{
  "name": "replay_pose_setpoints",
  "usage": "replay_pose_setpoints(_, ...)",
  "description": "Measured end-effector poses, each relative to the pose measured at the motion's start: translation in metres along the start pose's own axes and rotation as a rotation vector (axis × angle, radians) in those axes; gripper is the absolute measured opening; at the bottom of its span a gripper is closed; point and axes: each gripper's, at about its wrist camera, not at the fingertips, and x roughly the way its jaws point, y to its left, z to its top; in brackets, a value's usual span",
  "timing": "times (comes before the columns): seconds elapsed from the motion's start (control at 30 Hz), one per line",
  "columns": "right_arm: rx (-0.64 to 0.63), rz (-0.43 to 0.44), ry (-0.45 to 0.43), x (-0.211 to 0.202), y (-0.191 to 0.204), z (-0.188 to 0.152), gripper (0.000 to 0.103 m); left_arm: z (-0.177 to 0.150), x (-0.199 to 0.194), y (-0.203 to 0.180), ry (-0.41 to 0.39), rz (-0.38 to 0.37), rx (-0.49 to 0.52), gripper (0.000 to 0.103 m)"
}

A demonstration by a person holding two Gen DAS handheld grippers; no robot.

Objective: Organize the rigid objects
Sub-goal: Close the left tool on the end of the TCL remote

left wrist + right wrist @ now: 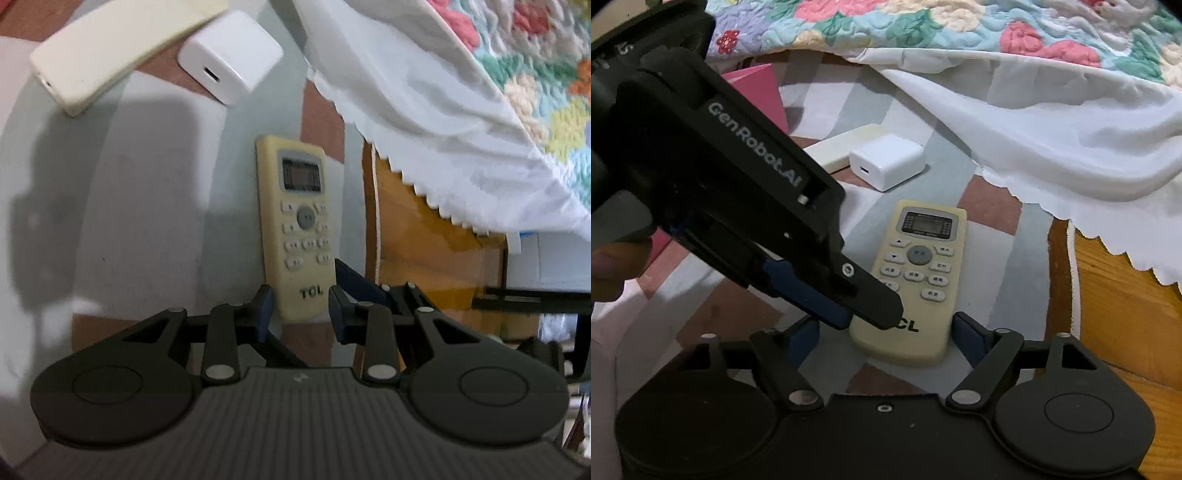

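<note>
Remote control [916, 280]: is being seen lying flat on the checked cloth [997, 302], screen end away from the cameras.
Charger block [886, 162]: is lying behind the remote, apart from it.
Flat case [834, 151]: is lying left of the charger, just beside it.
Quilt [923, 26]: is hanging at the back and right.
Wooden surface [1115, 314]: is lying right of the cloth.

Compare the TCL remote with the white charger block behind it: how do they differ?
The TCL remote is long, flat and yellowed cream; the white charger block is a compact, bright white cube. The remote shows a screen and many buttons on top, the charger only a single small port on one side. The remote lies nearest the cameras, the charger farther back beside a cream slab. Both rest on the same checked cloth.
</note>
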Motion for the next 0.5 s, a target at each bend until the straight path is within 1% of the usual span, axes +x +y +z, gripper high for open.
replay_pose_setpoints(0.03, 0.005, -0.002, -0.005, 0.001, -0.001, 0.001, 0.085, 0.001, -0.001, 0.000, -0.018, 0.013, 0.001, 0.031)
replay_pose_setpoints(0.1, 0.020, -0.003, -0.012, 0.004, -0.003, 0.003, 0.089, 0.004, -0.002, -0.002, -0.060, 0.077, 0.019, 0.031)
replay_pose_setpoints(0.2, 0.036, -0.008, -0.036, 0.013, -0.004, 0.008, 0.096, 0.006, -0.004, -0.003, -0.105, 0.099, 0.024, 0.032)
replay_pose_setpoints(0.27, 0.020, -0.023, -0.038, 0.018, -0.001, 0.011, 0.098, 0.005, -0.004, -0.006, -0.119, 0.107, 0.038, 0.034)
replay_pose_setpoints(0.33, 0.023, -0.030, -0.013, 0.020, 0.002, 0.016, 0.097, 0.003, -0.005, -0.006, -0.128, 0.109, 0.044, 0.034)
replay_pose_setpoints(0.4, 0.024, -0.017, -0.007, 0.019, 0.004, 0.016, 0.092, 0.003, -0.005, -0.004, -0.139, 0.105, 0.031, 0.034)
replay_pose_setpoints(0.43, 0.017, -0.042, -0.008, 0.017, 0.005, 0.015, 0.082, 0.003, -0.005, -0.004, -0.143, 0.105, 0.024, 0.034)
replay_pose_setpoints(0.47, 0.007, -0.067, -0.008, 0.015, 0.006, 0.014, 0.075, 0.003, -0.005, -0.003, -0.142, 0.104, 0.022, 0.034)
replay_pose_setpoints(0.5, 0.008, -0.068, -0.005, 0.013, 0.005, 0.014, 0.070, 0.003, -0.005, -0.003, -0.140, 0.104, 0.023, 0.034)
